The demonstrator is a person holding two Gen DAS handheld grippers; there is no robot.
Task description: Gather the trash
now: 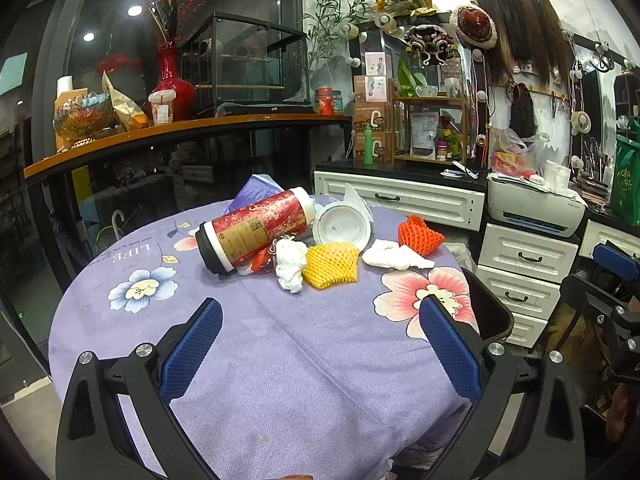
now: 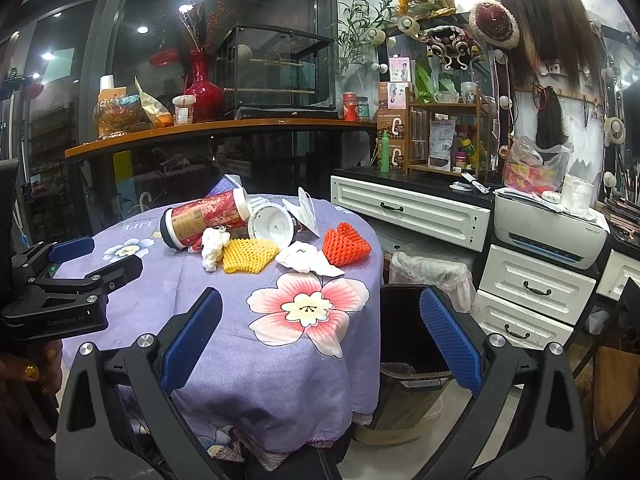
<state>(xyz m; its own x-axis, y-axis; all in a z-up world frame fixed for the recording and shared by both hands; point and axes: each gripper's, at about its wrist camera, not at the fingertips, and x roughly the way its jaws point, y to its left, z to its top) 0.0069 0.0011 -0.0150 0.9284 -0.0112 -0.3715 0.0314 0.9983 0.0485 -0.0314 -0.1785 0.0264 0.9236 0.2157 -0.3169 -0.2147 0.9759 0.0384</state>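
Note:
Trash lies on a round table with a purple flowered cloth [image 1: 280, 360]: a red tube-shaped canister [image 1: 256, 232] on its side, a white round container [image 1: 342, 230], a crumpled white tissue [image 1: 290, 264], a yellow foam net [image 1: 330, 264], an orange foam net [image 1: 418, 234] and white paper [image 1: 394, 256]. The same pile shows in the right wrist view, with the yellow net [image 2: 248, 254] and orange net [image 2: 344, 246]. My left gripper [image 1: 320, 344] is open and empty above the near side of the table. My right gripper [image 2: 320, 344] is open and empty at the table's right edge, above a dark bin [image 2: 412, 344].
White drawers [image 1: 520, 256] and a printer [image 1: 536, 208] stand to the right. A wooden counter [image 1: 180, 132] with a red vase [image 1: 170, 84] runs behind the table. A second lined bin [image 2: 432, 272] stands beyond the dark one.

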